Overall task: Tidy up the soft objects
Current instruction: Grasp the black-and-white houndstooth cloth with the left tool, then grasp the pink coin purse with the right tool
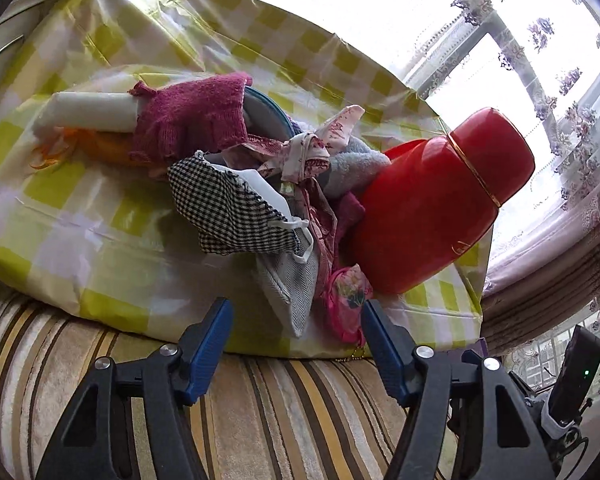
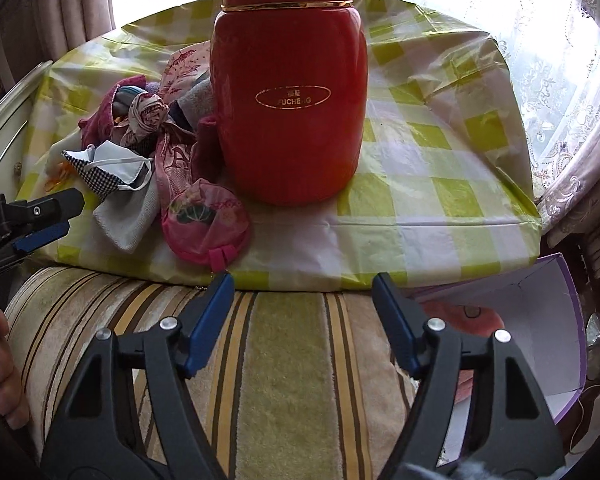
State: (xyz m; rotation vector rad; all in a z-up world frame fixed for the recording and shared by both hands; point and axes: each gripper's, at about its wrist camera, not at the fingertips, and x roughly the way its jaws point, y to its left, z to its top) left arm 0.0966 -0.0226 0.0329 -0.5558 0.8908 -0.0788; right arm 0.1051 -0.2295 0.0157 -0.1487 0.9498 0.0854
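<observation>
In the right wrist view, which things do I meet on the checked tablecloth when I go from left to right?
Checked face mask → round pink pouch → red flask → bare checked tablecloth.

Looking down across a yellow-checked tablecloth (image 1: 112, 216) at a heap of soft things: magenta knit piece (image 1: 192, 116) lying over a white roll (image 1: 92, 110), houndstooth cloth (image 1: 228, 208) draping beside a grey herringbone cloth (image 1: 290, 284), pink floral pouch (image 1: 346, 300) sitting at the near edge. Leaning just right of the heap, a red flask (image 1: 432, 200). Hovering before the striped cushion (image 1: 260, 400), left gripper (image 1: 298, 334), blue pads apart, gripping nothing.
</observation>
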